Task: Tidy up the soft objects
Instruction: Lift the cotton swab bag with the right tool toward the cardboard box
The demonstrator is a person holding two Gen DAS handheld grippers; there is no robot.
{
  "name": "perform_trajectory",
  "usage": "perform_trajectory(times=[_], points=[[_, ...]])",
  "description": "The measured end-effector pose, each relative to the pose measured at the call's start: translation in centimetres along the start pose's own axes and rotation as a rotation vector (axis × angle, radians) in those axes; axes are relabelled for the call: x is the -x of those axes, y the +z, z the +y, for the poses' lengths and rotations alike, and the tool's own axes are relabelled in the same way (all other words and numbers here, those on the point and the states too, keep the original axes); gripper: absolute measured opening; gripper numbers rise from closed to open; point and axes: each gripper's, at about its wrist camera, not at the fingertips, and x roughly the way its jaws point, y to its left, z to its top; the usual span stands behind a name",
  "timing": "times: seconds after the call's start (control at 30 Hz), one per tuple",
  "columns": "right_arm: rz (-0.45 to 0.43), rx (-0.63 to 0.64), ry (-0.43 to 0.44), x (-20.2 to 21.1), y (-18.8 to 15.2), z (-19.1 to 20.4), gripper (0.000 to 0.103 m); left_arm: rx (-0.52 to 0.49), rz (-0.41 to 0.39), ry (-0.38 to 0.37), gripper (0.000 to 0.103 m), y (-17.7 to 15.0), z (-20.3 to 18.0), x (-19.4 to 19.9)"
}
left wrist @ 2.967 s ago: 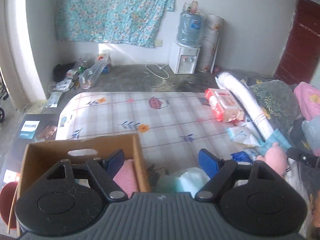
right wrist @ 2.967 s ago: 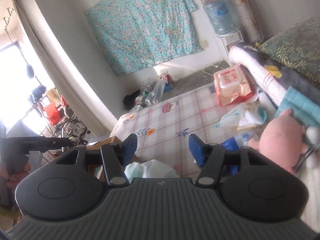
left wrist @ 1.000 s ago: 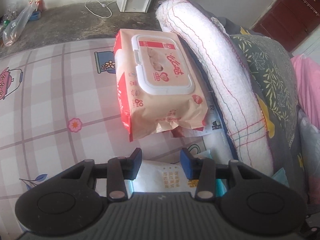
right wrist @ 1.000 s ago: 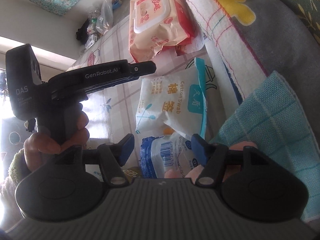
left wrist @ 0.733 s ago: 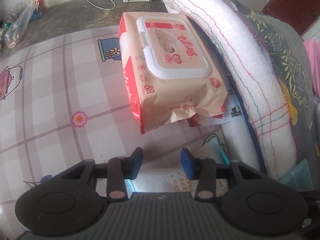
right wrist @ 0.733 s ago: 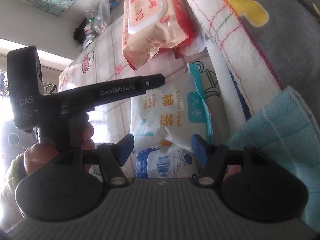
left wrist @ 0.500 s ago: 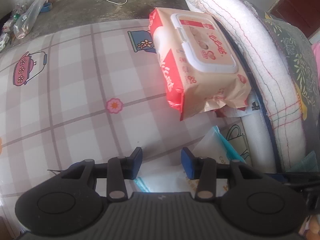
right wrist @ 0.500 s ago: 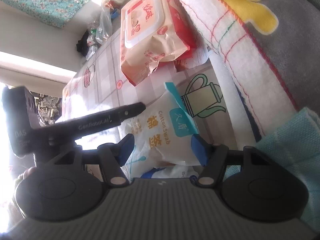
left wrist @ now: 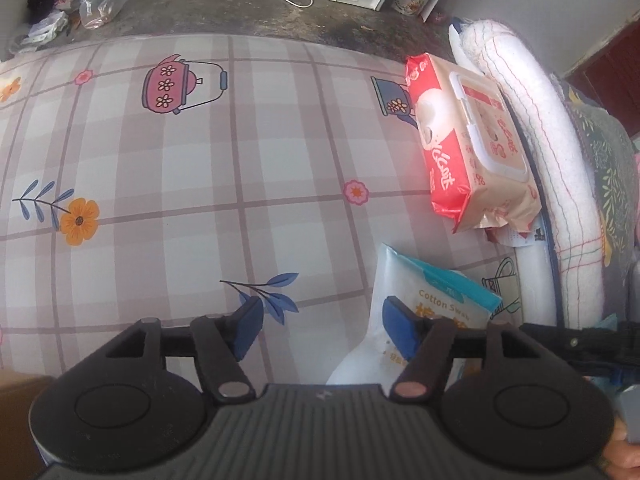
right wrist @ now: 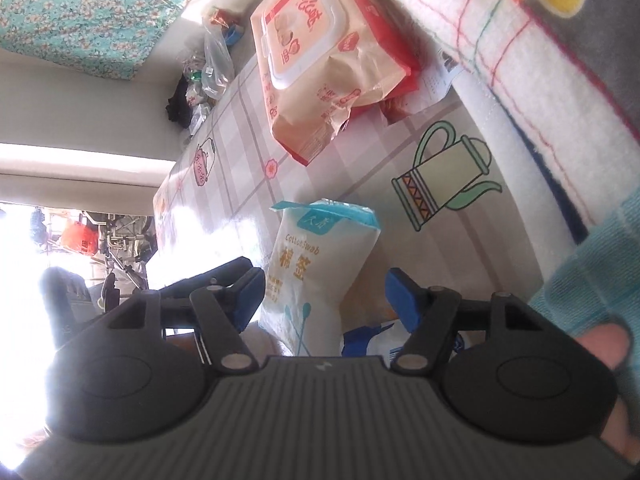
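Cotton swab pack (right wrist: 316,272) flat on tablecloth; wipes pack (right wrist: 320,60) beyond.

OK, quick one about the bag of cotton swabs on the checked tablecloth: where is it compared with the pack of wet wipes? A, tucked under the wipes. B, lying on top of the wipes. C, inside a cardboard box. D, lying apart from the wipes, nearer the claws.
D: the bag of cotton swabs lies flat on the tablecloth, clear of the pack of wet wipes and nearer the cameras.
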Motion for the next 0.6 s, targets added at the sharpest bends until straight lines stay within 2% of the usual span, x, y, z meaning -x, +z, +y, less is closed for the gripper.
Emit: perform_trajectory(times=[0.07, 0.17, 0.27, 0.33, 0.47, 0.53, 0.6], points=[[0.006, -0.008, -0.004, -1.1, -0.1, 0.4, 0.067, 0.023, 0.026, -0.047, 0.068, -0.1, 0.4, 0.1], [0.012, -0.013, -0.006, -2.5, -0.3, 0.8, 0.067, -0.016, 0.068, -0.099, 0.068, -0.9, -0.1, 0.2], [0.018, -0.024, -0.002, -3.5, -0.5, 1.0, 0.066, -0.082, 0.094, -0.111, 0.067, -1.8, -1.2, 0.0], [0.016, -0.029, -0.004, -4.1, -0.6, 0.9, 0.066, -0.105, 0.106, -0.110, 0.063, -2.1, -1.8, -0.5], [0.001, -0.032, 0.000, -4.8, -0.6, 1.0, 0.062, -0.087, 0.135, -0.104, 0.057, -2.4, -2.0, -1.7], [0.005, -0.037, 0.008, -5.5, -0.4, 1.1, 0.052, -0.067, 0.145, -0.109, 0.052, -2.4, -1.9, -2.2], [-0.004, -0.021, -0.002, -5.7, -0.4, 1.3, 0.041, -0.067, 0.137, -0.103, 0.051, -2.4, -2.0, -2.3]])
